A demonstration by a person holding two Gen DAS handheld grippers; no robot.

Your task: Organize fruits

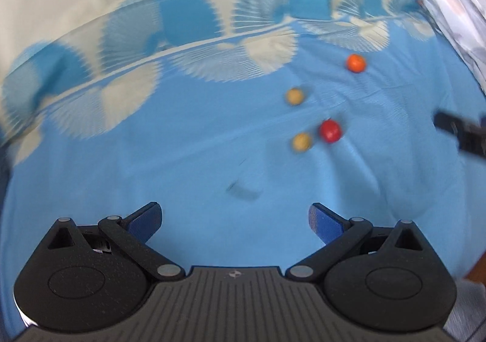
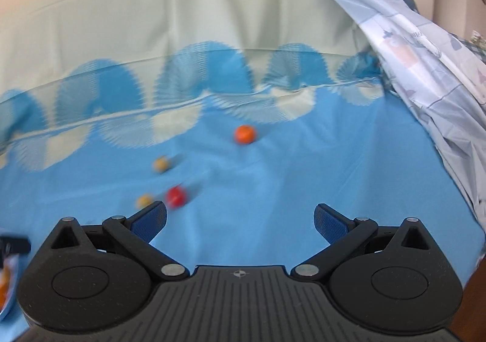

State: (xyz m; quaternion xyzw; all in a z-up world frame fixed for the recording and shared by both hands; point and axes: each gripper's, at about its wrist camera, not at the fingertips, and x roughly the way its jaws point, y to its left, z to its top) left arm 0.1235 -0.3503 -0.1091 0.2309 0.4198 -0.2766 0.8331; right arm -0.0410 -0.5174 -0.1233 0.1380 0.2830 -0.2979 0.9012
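Small round fruits lie on a blue tablecloth point(image 1: 152, 159). In the left wrist view an orange fruit point(image 1: 356, 63) is farthest, two yellow-brown fruits point(image 1: 294, 96) point(image 1: 301, 142) sit nearer, and a red fruit point(image 1: 330, 130) touches or nearly touches the nearer yellow one. My left gripper point(image 1: 235, 220) is open and empty, well short of them. In the right wrist view the orange fruit point(image 2: 244, 134), both yellow ones point(image 2: 161, 164) point(image 2: 145, 200) and the red one point(image 2: 176, 196) lie ahead and left. My right gripper point(image 2: 240, 220) is open and empty.
The blue tablecloth point(image 2: 303, 184) has a pale fan-patterned border at the far edge. A crumpled pale patterned sheet point(image 2: 425, 68) hangs along the right side. A dark part of the other gripper point(image 1: 458, 132) shows at the right edge. A plate-like rim with something orange point(image 2: 6, 290) shows far left.
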